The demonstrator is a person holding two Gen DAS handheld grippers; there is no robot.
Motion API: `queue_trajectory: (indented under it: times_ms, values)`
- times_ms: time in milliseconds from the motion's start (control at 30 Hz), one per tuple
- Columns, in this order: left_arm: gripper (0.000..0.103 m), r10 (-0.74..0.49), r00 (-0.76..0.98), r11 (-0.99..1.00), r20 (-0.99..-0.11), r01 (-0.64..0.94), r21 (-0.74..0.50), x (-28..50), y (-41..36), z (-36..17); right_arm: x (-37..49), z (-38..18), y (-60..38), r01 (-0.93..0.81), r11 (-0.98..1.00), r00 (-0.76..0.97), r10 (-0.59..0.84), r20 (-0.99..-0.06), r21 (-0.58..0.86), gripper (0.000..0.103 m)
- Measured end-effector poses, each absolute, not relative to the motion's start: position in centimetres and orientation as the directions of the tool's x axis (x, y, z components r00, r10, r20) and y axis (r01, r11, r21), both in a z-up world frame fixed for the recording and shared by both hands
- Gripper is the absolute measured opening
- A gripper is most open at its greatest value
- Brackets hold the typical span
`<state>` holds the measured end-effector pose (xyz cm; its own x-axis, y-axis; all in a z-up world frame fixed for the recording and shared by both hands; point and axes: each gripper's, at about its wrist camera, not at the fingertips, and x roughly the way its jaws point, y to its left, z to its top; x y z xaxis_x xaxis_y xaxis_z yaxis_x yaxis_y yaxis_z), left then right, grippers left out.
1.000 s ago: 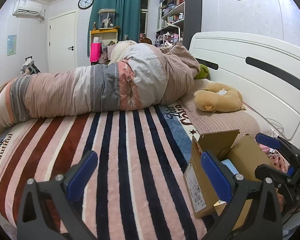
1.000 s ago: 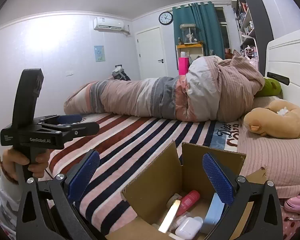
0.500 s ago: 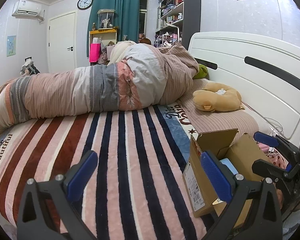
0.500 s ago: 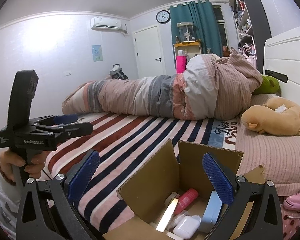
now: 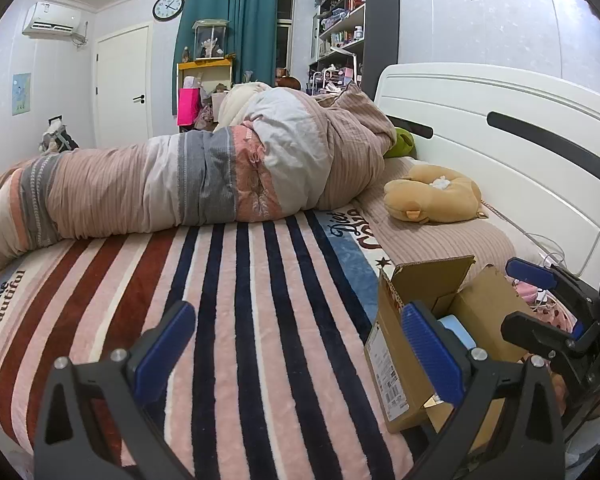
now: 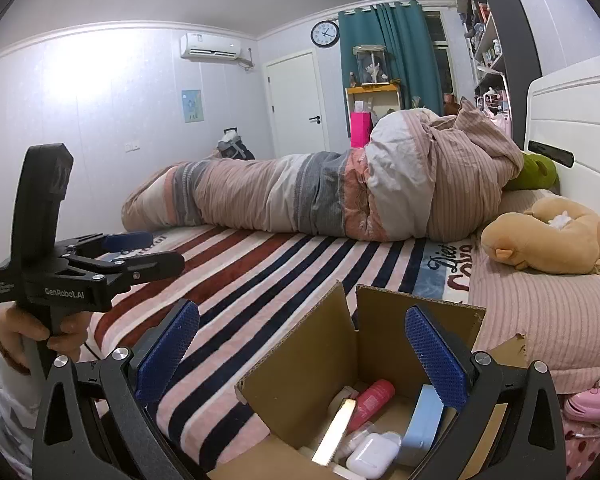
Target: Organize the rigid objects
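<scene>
Here, an open cardboard box [image 6: 384, 344] sits on a striped blanket [image 5: 236, 320] covering a bed, near the pillow end, with its flaps standing up. Inside the box, seen from the right wrist camera, lie several small rigid items: a pink tube [image 6: 370, 398], a white earbud case [image 6: 374, 454], a pale blue flat case [image 6: 422, 426] leaning on edge, and a shiny, brightly reflecting strip [image 6: 334, 432] that cannot be identified.

The right gripper [image 6: 302, 350] hovers above the box's open top, its blue-padded jaws spread wide and holding nothing. The left gripper [image 5: 296, 346] hangs over the bare blanket to the left of the box, also spread wide and empty; a hand [image 6: 40, 336] grips its handle.

All of these items look light and stiff. The earbud case is likely smooth, rounded and slippery, so a pinch across its flat faces would probably hold best. The tube seems easiest to take across its middle. The blue case offers its thin upper edge. The box itself appears light and could slide or tip if a flap is pushed.

A rolled quilt [image 5: 204, 176] and a tan plush toy [image 5: 432, 196] lie further up the bed.
</scene>
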<state>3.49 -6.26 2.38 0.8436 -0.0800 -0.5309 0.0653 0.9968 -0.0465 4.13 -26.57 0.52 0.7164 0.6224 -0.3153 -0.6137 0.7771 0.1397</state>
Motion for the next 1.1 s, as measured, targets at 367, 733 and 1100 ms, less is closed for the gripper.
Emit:
queue_trajectory:
  times_ms: [367,733,1100]
  values:
    - [0.102,-0.086,0.844,0.996,-0.529,0.075,-0.042,3.26,-6.10,2.56,4.22,0.72,-26.65,-0.614,0.777,0.716,0.622,-0.318,0.138,0.103]
    - [0.102,-0.085,0.843,0.996,-0.531,0.074,-0.042,3.17,-5.88,2.62,3.96,0.87,-26.94,-0.610,0.781,0.719,0.618,-0.318,0.135,0.103]
    - [0.102,-0.091,0.843,0.996,-0.529,0.078,-0.047,2.98,-5.77,2.67,3.37,1.11,-27.17,-0.601,0.789,0.729,0.607,-0.315,0.128,0.103]
